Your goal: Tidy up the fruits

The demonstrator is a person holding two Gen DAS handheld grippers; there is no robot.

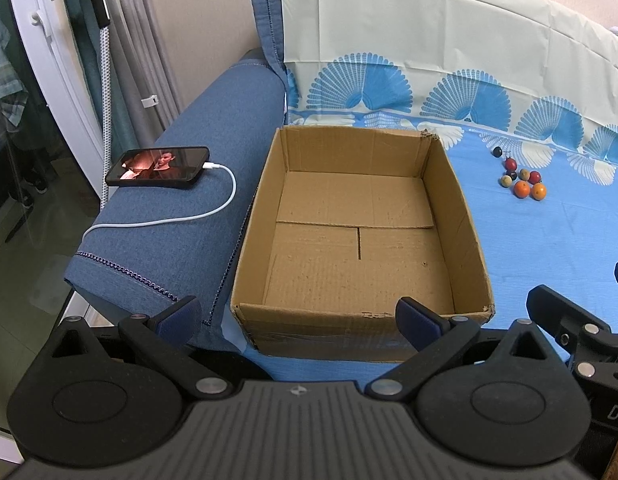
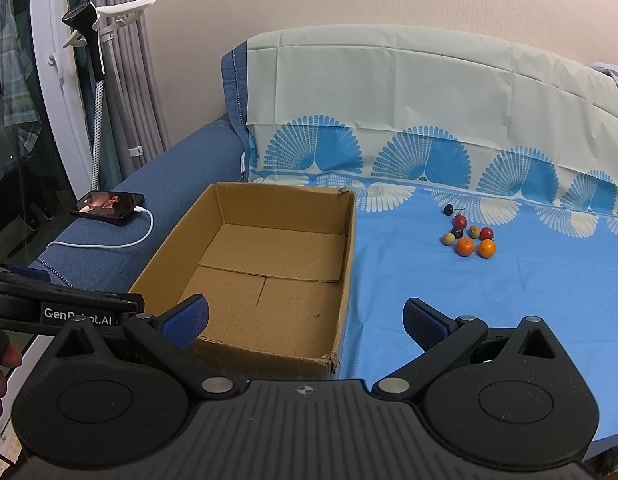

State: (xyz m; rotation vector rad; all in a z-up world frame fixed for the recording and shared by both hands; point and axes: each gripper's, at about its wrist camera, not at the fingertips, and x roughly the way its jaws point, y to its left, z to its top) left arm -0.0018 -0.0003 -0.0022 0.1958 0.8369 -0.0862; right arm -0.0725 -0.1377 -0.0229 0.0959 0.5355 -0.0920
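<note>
- The box [image 1: 361,236] sits empty on the sofa [image 2: 509,312].
- All the fruits [image 2: 469,236] lie clustered well apart from it, so nothing is sorted yet.
- Left tool [image 1: 299,314] and right tool [image 2: 305,320] both gape wide, holding nothing.

The small fruits [image 1: 519,174] at two o'clock are too tiny to identify by kind. The right gripper [image 1: 589,332] is cut off at four o'clock, fingertips unseen there.
</note>
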